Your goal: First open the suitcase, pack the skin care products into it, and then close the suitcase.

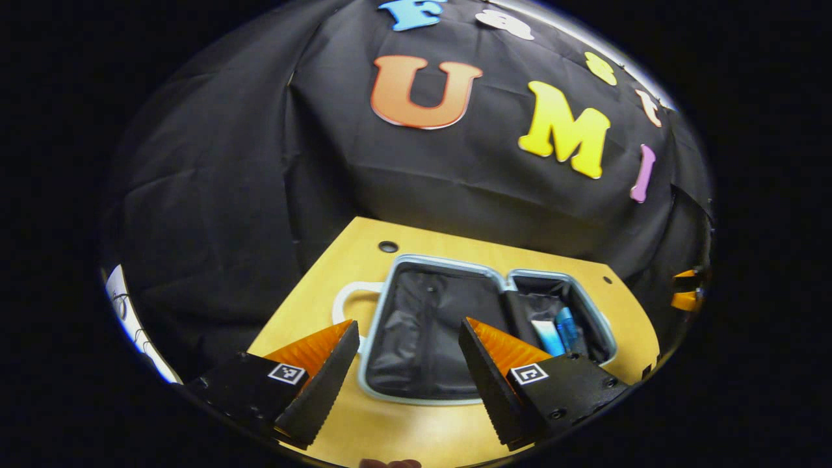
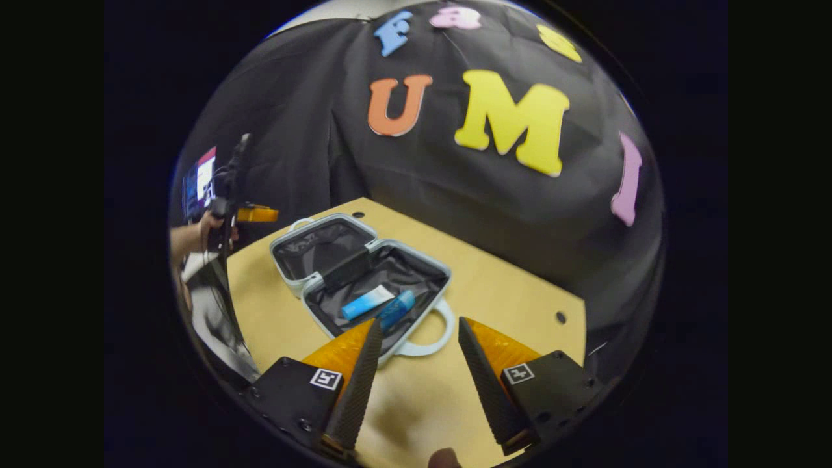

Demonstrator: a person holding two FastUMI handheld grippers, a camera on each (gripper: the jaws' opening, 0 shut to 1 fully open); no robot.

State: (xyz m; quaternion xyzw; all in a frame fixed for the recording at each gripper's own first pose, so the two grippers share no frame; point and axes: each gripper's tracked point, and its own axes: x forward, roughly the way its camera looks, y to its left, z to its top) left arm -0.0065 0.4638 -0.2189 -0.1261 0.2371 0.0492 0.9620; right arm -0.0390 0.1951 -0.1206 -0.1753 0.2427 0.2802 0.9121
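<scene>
The pale suitcase (image 1: 374, 338) lies fully open on the wooden table (image 1: 416, 435), both halves lined in black. A light-blue tube (image 1: 546, 337) and a darker blue bottle (image 1: 567, 328) rest in its right half. My left gripper (image 1: 409, 338) hovers open above the left half, nothing between its fingers. In the right gripper view the same suitcase (image 2: 289, 244) holds the tube (image 2: 367, 302) and the bottle (image 2: 396, 311) in its nearer half. My right gripper (image 2: 419, 338) is open over the white handle (image 2: 426, 348). The other gripper (image 2: 257, 213) is held by a hand at the far left.
Another white handle (image 1: 348, 302) sticks out at the suitcase's left side. Small holes (image 1: 388, 247) dot the tabletop. The table (image 2: 520, 299) stretches bare to the right of the suitcase. A lit screen (image 2: 200, 182) stands at the far left beyond the table.
</scene>
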